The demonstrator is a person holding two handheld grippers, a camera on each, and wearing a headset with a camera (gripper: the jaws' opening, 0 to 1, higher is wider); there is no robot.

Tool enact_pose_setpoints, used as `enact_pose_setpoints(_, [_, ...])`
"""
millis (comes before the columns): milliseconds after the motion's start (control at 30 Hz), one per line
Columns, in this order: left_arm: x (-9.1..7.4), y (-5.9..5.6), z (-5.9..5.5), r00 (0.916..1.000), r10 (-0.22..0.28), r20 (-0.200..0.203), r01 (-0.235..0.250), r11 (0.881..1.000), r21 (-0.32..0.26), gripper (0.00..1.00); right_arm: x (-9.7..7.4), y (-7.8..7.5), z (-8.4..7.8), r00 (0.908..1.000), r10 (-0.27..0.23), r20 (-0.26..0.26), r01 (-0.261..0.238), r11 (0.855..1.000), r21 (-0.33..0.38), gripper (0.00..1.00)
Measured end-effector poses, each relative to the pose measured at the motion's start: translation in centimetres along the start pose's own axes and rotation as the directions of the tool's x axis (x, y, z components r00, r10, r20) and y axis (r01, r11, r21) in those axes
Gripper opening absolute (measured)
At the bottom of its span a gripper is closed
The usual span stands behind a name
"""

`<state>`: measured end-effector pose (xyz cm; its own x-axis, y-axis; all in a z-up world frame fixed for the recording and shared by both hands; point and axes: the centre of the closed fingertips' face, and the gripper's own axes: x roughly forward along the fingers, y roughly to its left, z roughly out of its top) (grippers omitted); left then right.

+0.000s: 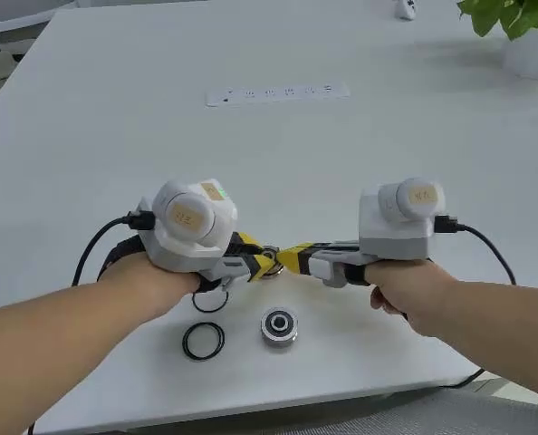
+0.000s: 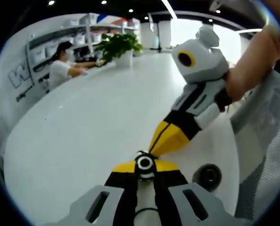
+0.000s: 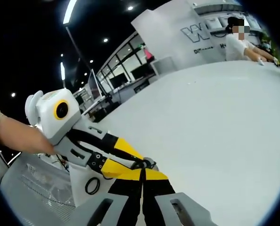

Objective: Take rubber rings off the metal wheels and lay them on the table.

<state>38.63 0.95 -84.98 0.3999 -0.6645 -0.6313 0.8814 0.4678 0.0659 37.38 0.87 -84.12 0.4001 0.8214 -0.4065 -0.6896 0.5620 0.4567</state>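
Above the white table [image 1: 115,163], my left gripper [image 1: 258,264] is shut on a small metal wheel [image 1: 270,261] with a black rubber ring. In the left gripper view the wheel [image 2: 144,163] sits between the yellow tips. My right gripper [image 1: 285,258] comes from the opposite side, jaws shut, tips pinched at the wheel's rim [image 3: 149,164]. A second wheel [image 1: 279,325] lies on the table below them. A loose black ring [image 1: 203,341] lies to its left. Another ring [image 1: 210,302] is half hidden under my left hand.
A white power strip [image 1: 278,92] lies across the middle of the table. A potted plant [image 1: 513,27] stands at the far right corner. The table's front edge [image 1: 251,403] runs just below the loose ring. Black cables [image 1: 97,240] trail from both grippers.
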Motion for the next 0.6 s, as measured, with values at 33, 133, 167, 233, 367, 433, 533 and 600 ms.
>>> enact_pose_setpoints(33, [0.02,-0.01,0.00,1.0000,0.000,-0.001,0.000,1.000,0.001,0.12,0.02,0.02,0.03,1.0000,0.001,0.000,-0.001,1.000,0.002,0.00])
enact_pose_setpoints(133, [-0.01,-0.14,0.04,1.0000,-0.004,-0.002,0.004,1.000,0.003,0.12,0.08,0.31,0.06,0.9998,0.019,0.004,-0.019,1.000,0.008,0.00])
enact_pose_setpoints(167, [0.00,-0.19,0.05,1.0000,-0.005,-0.002,0.005,1.000,0.004,0.12,0.09,0.46,0.01,0.9997,0.026,0.000,-0.026,1.000,0.009,0.00])
enact_pose_setpoints(233, [-0.02,-0.15,0.06,1.0000,-0.002,-0.004,0.002,1.000,0.010,0.12,0.06,0.50,0.19,0.9994,0.034,0.006,-0.034,0.999,0.013,0.00])
enact_pose_setpoints(367, [0.00,-0.12,0.08,1.0000,-0.004,-0.008,0.004,1.000,0.015,0.12,0.08,0.41,0.20,0.9989,0.046,0.004,-0.046,0.999,0.007,0.00])
enact_pose_setpoints(433, [-0.02,-0.12,0.08,1.0000,-0.004,-0.008,0.004,1.000,0.014,0.12,-0.01,0.49,0.21,0.9986,0.053,0.006,-0.053,0.998,0.013,0.00])
enact_pose_setpoints(533, [-0.03,-0.15,0.08,1.0000,-0.005,-0.008,0.005,1.000,0.014,0.12,-0.02,0.52,0.20,0.9982,0.060,0.006,-0.060,0.998,0.014,0.00])
enact_pose_setpoints(600, [-0.04,-0.14,0.07,0.9999,-0.006,-0.010,0.006,1.000,0.015,0.12,0.00,0.57,0.20,0.9978,0.066,0.004,-0.066,0.998,0.014,0.00])
